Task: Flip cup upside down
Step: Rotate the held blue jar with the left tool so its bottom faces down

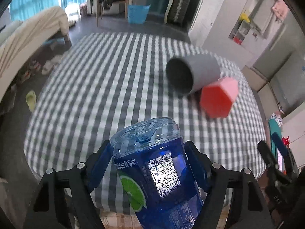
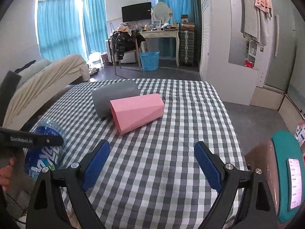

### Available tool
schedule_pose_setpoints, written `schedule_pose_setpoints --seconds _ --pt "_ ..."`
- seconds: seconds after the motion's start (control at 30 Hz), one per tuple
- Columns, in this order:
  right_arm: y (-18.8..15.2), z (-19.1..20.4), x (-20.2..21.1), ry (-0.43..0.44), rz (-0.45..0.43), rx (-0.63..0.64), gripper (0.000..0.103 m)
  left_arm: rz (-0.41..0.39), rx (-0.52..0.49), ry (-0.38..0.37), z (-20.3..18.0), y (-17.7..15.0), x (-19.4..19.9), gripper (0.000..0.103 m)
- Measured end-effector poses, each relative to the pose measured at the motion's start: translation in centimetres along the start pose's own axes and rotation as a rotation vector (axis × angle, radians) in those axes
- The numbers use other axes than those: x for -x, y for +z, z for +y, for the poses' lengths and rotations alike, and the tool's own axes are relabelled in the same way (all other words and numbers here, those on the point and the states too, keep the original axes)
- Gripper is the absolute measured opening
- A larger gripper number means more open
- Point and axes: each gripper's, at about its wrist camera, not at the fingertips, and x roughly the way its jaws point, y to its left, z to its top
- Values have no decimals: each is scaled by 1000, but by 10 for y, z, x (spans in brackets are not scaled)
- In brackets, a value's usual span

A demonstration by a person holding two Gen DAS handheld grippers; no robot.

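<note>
My left gripper (image 1: 148,164) is shut on a clear blue plastic cup (image 1: 152,168) with a lime label, held base forward above the near edge of the checked table (image 1: 95,87). The same cup (image 2: 45,148) shows at the left of the right wrist view, in the other gripper. A grey cup (image 1: 192,72) lies on its side at mid-table with its mouth toward me, and a pink faceted cup (image 1: 219,97) lies on its side against it. Both show in the right wrist view, grey (image 2: 114,99) and pink (image 2: 137,112). My right gripper (image 2: 151,164) is open and empty over the near table.
A round teal tray with a phone (image 2: 287,175) stands at the right table edge. Beyond the table are a bed (image 2: 43,80), a chair with clothes (image 2: 125,43), a blue basket (image 2: 149,60) and a white wardrobe (image 2: 228,47).
</note>
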Motion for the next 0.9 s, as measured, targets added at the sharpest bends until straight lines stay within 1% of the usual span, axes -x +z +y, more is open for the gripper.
schedule_pose_setpoints --seconds 0.07,0.13,0.2,0.3,0.4,0.43,0.5,0.6,0.63,0.77,0.9 --pt "0 1 0 0 -1 -3 90 -77 -30 34 -5 5 13 79" --pt "0 1 0 4 1 -4 90 -171 -70 57 -12 9 28 79" --pt "-1 1 0 -3 5 -4 90 -284 -131 109 -23 7 39 79" --pt "-2 2 -2 -10 10 -11 90 -401 -205 170 -35 0 39 79" --pt "-3 2 -3 -18 15 -13 90 -506 -253 193 -39 -8 27 79" --pt "-3 2 -3 -20 18 -13 90 -526 -262 204 -39 -8 18 79" --pt "-5 2 -4 -24 21 -11 90 -526 -262 211 -37 -12 6 79" --pt "-6 2 -4 -29 24 -8 90 -520 -255 179 -37 -20 -1 79" --pt "-7 2 -5 -33 26 -9 90 -518 -253 174 -36 -23 -1 79" --pt "-6 2 -6 -41 26 -18 90 -552 -258 168 -36 -37 7 79" --pt "-6 7 -5 -37 25 -9 90 -539 -254 147 -35 -50 20 79"
